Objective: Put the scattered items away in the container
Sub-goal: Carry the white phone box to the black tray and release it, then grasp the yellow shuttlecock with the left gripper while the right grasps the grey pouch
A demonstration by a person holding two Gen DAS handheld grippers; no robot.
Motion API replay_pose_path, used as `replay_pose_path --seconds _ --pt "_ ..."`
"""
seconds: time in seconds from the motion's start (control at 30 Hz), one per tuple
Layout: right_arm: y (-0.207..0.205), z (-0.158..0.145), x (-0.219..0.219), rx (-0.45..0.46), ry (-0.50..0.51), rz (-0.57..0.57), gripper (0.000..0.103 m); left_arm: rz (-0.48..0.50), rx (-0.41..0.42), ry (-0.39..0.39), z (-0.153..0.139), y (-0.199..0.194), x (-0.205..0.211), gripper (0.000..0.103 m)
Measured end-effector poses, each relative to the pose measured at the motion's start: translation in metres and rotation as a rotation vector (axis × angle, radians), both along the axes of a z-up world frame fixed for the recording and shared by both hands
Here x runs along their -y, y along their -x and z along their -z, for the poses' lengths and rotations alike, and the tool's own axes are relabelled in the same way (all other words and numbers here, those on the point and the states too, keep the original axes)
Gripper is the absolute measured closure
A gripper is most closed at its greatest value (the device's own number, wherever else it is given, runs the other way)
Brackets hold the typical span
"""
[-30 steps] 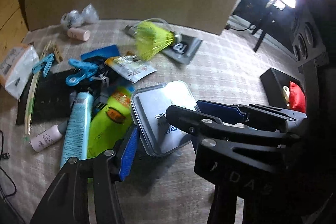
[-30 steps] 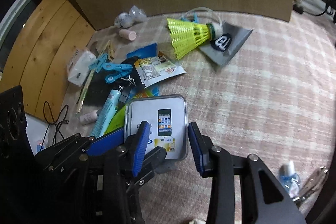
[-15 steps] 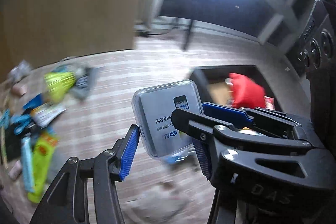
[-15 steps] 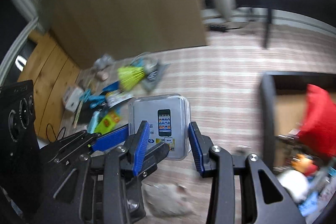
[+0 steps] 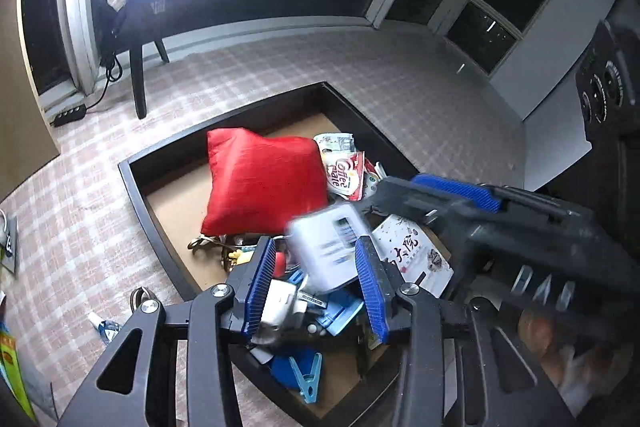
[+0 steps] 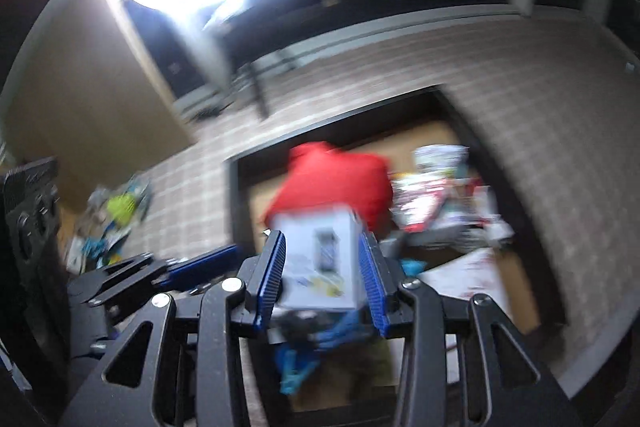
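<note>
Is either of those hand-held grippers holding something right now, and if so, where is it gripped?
The picture is blurred. The white phone box sits between the right hand-held gripper's fingers over the black container, apparently gripped by its side edges.

One black tray point(image 5: 134, 187) on the checked cloth. Inside it: one red cushion point(image 5: 262, 181), one white boxed item with a phone picture point(image 5: 326, 251), one Coffee-mate sachet point(image 5: 344, 177), one white booklet with red characters point(image 5: 412, 251) and one light-blue clothes peg point(image 5: 306, 381) — the rest of the heap is too jumbled to count. Two grippers show blue pads: the left gripper point(image 5: 316, 287) and the right gripper point(image 6: 322, 281). Outside the tray — one small bottle point(image 5: 105, 327).
</note>
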State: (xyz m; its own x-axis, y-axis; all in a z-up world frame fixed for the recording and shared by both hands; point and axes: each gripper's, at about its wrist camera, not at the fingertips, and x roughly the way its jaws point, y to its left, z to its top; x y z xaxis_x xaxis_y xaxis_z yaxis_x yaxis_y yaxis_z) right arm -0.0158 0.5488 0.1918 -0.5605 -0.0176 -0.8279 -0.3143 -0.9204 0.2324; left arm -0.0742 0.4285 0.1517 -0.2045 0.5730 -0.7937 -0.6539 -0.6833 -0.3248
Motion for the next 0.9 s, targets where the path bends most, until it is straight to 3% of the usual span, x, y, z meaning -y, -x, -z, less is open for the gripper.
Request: replay_pose_path --seconds 0.13,0.33,0.57,0.9 --pt "-0.01 -0.003 -0.018 -0.019 0.016 0.046 0.065 -0.023 -0.001 0.022 0.002 0.002 0.012 0.064" --pt "0.005 0.002 0.005 -0.005 -0.013 -0.023 0.065 -0.14 0.004 0.061 0.009 0.019 0.058 0.064" --pt "0.04 0.015 0.063 0.018 -0.013 -0.157 0.065 -0.303 -0.017 0.126 0.021 0.041 0.138 0.064" --pt "0.097 0.034 0.164 0.04 -0.025 -0.348 0.065 -0.592 0.052 0.15 0.046 0.091 0.266 0.064"
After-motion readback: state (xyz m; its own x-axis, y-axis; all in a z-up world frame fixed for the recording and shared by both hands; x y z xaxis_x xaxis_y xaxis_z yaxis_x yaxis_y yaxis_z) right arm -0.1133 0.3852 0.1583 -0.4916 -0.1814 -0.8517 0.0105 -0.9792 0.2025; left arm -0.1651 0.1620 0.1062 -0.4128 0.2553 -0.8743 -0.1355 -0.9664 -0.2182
